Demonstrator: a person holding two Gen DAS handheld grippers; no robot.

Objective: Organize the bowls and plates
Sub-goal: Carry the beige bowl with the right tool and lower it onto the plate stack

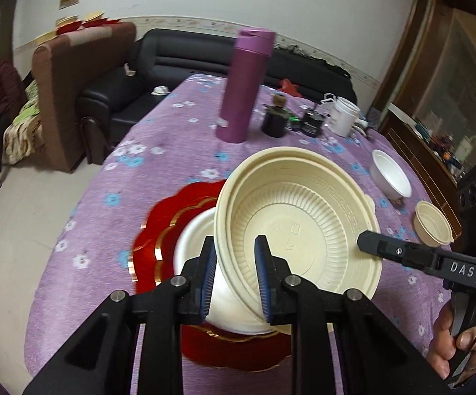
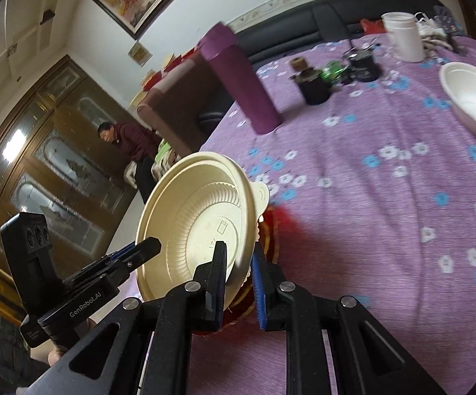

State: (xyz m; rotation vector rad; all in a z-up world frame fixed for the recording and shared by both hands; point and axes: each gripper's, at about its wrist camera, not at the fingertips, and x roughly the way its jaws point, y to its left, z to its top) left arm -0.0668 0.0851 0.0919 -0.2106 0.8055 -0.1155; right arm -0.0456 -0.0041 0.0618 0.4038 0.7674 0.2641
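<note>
A large cream ribbed bowl (image 1: 300,227) is held tilted above a white plate (image 1: 193,240), which lies on a red scalloped plate (image 1: 159,230) on the purple flowered tablecloth. My left gripper (image 1: 234,276) is shut on the cream bowl's near rim, its blue pads either side of the wall. In the right wrist view my right gripper (image 2: 239,278) is shut on the other rim of the same cream bowl (image 2: 191,227). The right gripper's finger (image 1: 389,248) reaches the bowl's right edge in the left wrist view. The left gripper's fingers (image 2: 139,250) show at the bowl's left edge.
A white bowl (image 1: 390,172) and a small cream bowl (image 1: 433,225) sit on the table's right side. A purple flask (image 1: 244,85), a dark jar (image 1: 274,118), a black mug (image 1: 312,123) and a white mug (image 1: 344,115) stand at the back. A sofa and a seated person are beyond.
</note>
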